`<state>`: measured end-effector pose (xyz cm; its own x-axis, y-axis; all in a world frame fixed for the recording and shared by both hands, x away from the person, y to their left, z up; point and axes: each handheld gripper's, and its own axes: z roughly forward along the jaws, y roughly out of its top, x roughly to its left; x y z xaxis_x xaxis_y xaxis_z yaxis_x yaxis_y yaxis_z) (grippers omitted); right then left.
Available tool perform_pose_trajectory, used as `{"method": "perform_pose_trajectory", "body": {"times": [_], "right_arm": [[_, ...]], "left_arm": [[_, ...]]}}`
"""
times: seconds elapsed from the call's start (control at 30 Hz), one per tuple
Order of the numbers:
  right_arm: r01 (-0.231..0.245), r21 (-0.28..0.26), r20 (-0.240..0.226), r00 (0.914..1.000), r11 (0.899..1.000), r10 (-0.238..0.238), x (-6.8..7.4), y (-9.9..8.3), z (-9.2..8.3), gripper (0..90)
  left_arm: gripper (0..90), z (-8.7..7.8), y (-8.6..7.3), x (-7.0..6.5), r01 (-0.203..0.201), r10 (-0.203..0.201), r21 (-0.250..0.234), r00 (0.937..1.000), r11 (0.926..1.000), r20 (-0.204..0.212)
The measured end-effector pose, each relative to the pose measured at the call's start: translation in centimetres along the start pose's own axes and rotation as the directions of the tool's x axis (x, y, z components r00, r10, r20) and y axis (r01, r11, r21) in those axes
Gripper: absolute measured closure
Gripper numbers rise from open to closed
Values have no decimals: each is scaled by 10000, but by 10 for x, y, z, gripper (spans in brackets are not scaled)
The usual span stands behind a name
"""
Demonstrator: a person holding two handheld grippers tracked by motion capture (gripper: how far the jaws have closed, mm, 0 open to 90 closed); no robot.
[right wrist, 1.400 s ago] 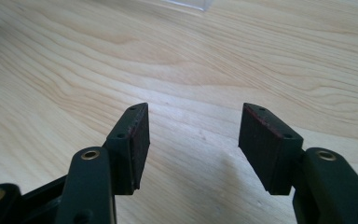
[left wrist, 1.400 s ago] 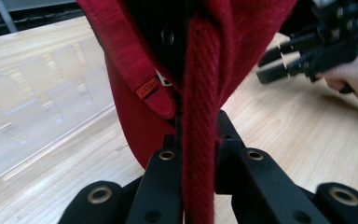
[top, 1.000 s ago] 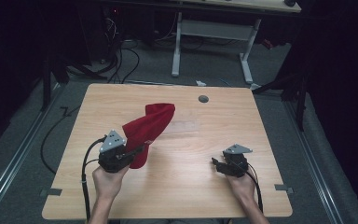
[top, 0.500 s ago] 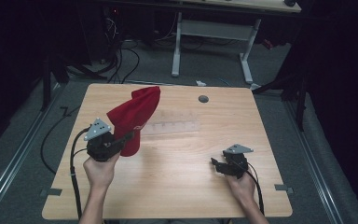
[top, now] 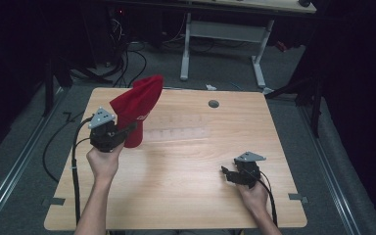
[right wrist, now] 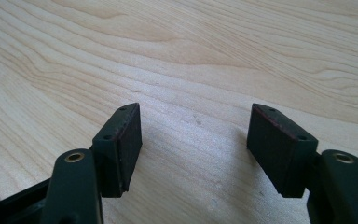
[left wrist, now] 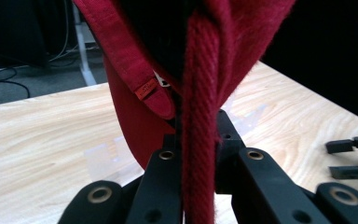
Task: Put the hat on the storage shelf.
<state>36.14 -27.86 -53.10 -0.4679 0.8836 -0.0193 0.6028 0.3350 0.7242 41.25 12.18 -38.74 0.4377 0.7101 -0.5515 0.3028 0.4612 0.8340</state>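
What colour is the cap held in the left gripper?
The cap is dark red, with a small orange tag inside; this shows best in the left gripper view.

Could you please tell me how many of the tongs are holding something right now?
1. The left tongs are clamped on the red cloth, lifted above the table's left side. The right tongs, near the front right, have just been opening and hold nothing.

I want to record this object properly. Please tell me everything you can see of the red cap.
The red cap is soft woven fabric, it seems, with a stitched brim edge and a small orange tag inside. It is folded and stands up in the air above the left part of the wooden table, its crown pointing up and away. The left gripper is shut on a thick folded edge of it. Nothing else touches it.
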Motion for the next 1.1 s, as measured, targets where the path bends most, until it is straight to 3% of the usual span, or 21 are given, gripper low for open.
{"method": "perform_pose_trajectory", "body": {"times": [0.27,0.53,0.77,1.1], "right_arm": [[7,5,-23,10000,10000,-7,0,0,0,348],[52,24,-46,10000,10000,-52,0,0,0,345],[38,30,-57,10000,10000,-38,0,0,0,345],[52,20,-55,10000,10000,-52,0,0,0,344]], "left_arm": [[842,20,5,4,-247,246,-70,9996,9997,-153],[843,47,2,19,-263,256,-151,9987,9995,-435],[842,56,0,31,-177,160,-256,9979,9995,-628],[841,61,-4,34,-323,298,-385,9975,9987,-648]]}}
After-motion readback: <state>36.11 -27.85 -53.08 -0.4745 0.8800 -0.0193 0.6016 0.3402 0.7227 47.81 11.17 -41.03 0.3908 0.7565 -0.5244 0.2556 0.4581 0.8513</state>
